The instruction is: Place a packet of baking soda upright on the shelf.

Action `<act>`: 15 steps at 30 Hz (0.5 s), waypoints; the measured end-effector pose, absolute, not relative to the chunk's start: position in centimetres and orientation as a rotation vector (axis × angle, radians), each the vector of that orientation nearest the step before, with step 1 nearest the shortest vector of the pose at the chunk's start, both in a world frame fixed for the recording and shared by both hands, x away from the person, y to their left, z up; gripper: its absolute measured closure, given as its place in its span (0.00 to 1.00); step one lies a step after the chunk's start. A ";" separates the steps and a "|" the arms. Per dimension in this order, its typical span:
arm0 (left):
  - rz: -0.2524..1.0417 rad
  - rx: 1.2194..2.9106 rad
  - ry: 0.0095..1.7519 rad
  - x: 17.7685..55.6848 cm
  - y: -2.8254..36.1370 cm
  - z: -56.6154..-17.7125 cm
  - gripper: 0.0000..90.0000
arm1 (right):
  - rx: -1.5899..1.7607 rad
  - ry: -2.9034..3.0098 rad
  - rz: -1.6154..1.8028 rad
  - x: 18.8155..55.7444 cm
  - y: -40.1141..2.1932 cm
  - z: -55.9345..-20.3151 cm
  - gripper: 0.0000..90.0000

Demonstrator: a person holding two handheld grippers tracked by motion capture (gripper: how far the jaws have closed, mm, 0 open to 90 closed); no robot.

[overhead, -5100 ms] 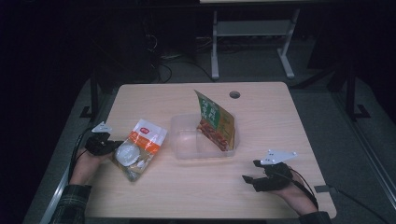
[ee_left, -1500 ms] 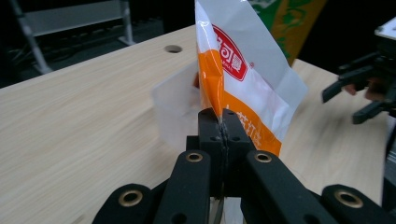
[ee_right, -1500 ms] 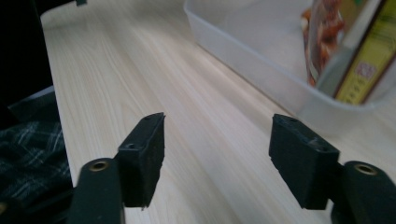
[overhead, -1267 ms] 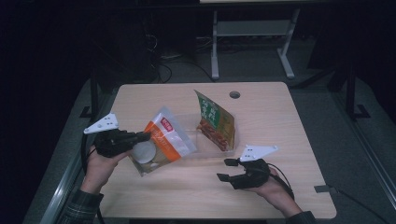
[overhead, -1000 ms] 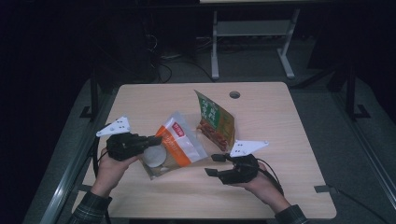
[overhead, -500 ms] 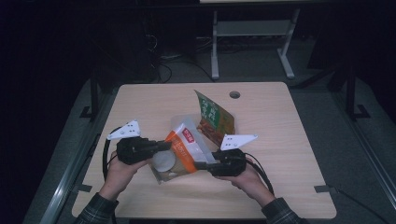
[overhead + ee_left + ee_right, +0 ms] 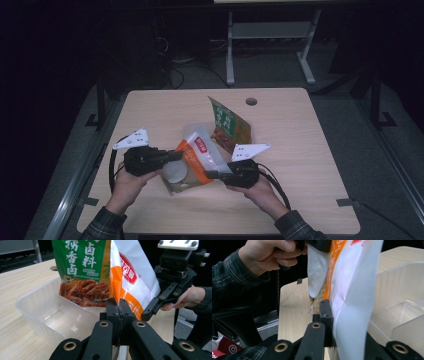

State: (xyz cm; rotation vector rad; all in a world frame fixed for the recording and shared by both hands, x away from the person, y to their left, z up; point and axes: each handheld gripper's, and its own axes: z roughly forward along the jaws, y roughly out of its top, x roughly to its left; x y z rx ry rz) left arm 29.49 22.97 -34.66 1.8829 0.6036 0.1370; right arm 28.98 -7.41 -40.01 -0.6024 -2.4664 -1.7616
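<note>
The green pouch [image 7: 82, 262] carries large white Chinese characters, among them 香卤 and 卤料. The orange-and-white bag [image 7: 132, 277] bears a red label whose white characters are too tilted to read.

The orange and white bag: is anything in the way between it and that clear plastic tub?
Nothing visible blocks it. Both grippers hold the orange and white bag right beside the clear tub. The green packet stands in the tub's far part; the near part looks free.

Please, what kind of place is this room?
Probably a lab or recording studio, not a kitchen: a plain wooden desk with a cable hole, dark surroundings, cables on the floor, and a metal stand behind.
</note>
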 end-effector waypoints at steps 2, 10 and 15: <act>0.136 1.882 0.608 29.4 23.0 -34.7 0.99 | -0.594 -2.446 -1.754 29.1 -7.5 -40.0 1.00; 0.164 1.931 0.601 29.4 22.6 -35.1 0.99 | -0.544 -2.451 -1.736 29.3 -7.7 -39.4 1.00; 0.174 1.979 0.600 29.6 22.2 -35.7 0.98 | -0.493 -2.471 -1.742 29.2 -7.8 -38.6 1.00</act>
